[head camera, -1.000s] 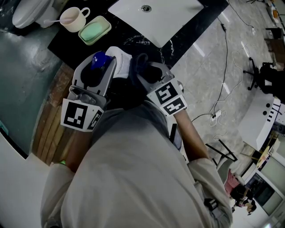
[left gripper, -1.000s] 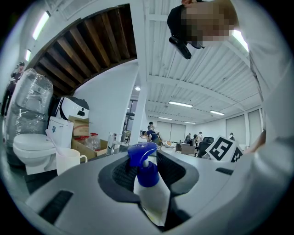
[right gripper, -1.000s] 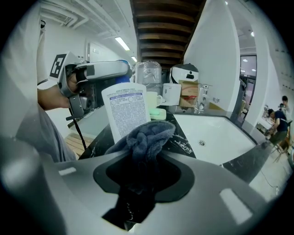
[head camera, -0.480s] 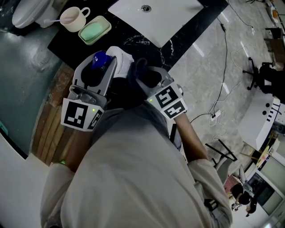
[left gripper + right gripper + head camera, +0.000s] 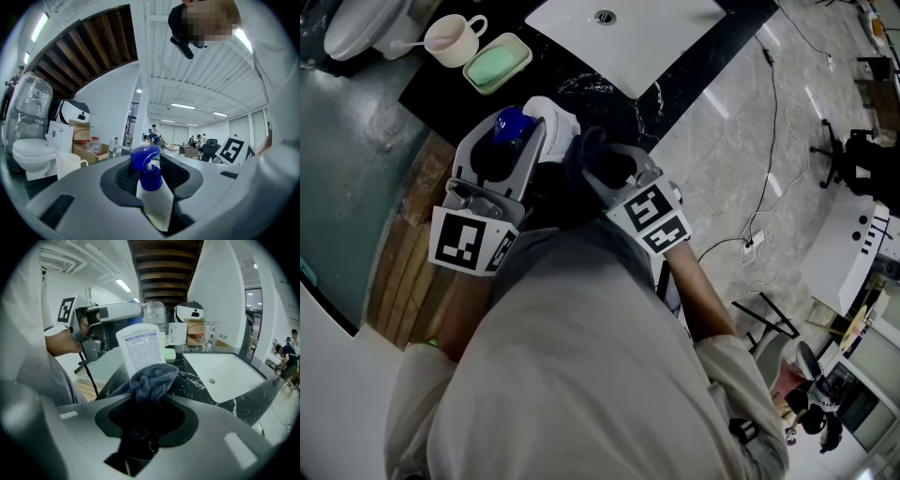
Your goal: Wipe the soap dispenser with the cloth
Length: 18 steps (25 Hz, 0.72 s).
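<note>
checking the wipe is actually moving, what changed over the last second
The right gripper, shut on the dark cloth, slid slightly down the head view, toward the person, with the cloth against the soap dispenser. Nothing was taken or let go. The left gripper kept the dispenser clamped in place; the cup, soap dish and sink are unchanged.

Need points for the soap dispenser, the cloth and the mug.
soap dispenser (image 5: 139, 350): right gripper view, on its printed label.
cloth (image 5: 152, 380): right gripper view, on the bunched end.
mug (image 5: 455, 51): head view, on its side wall.
</note>
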### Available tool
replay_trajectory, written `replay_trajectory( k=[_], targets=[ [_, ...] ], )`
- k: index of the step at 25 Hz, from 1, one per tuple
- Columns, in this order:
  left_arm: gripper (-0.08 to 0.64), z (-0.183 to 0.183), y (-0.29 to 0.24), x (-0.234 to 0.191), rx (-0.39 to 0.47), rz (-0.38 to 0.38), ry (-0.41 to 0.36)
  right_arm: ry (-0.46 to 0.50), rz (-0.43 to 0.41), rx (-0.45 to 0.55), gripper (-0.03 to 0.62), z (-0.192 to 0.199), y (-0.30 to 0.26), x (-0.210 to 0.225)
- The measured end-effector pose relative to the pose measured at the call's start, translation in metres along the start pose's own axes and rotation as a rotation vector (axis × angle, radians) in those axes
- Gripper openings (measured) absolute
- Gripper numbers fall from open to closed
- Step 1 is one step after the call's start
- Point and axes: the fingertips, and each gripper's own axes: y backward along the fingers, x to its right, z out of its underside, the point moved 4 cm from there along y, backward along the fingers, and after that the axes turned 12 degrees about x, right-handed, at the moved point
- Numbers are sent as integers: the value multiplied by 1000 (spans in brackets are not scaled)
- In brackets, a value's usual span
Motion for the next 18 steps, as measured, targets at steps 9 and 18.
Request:
replay_trajectory(
  k=[9, 18],
  targets=[
    [123, 0, 0, 0, -2, 4, 1, -42, -21, 18, 123, -4, 2, -5],
    [123, 0, 0, 1, -4, 2, 2, -65, -26, 37, 123, -7, 4, -9]
  ],
)
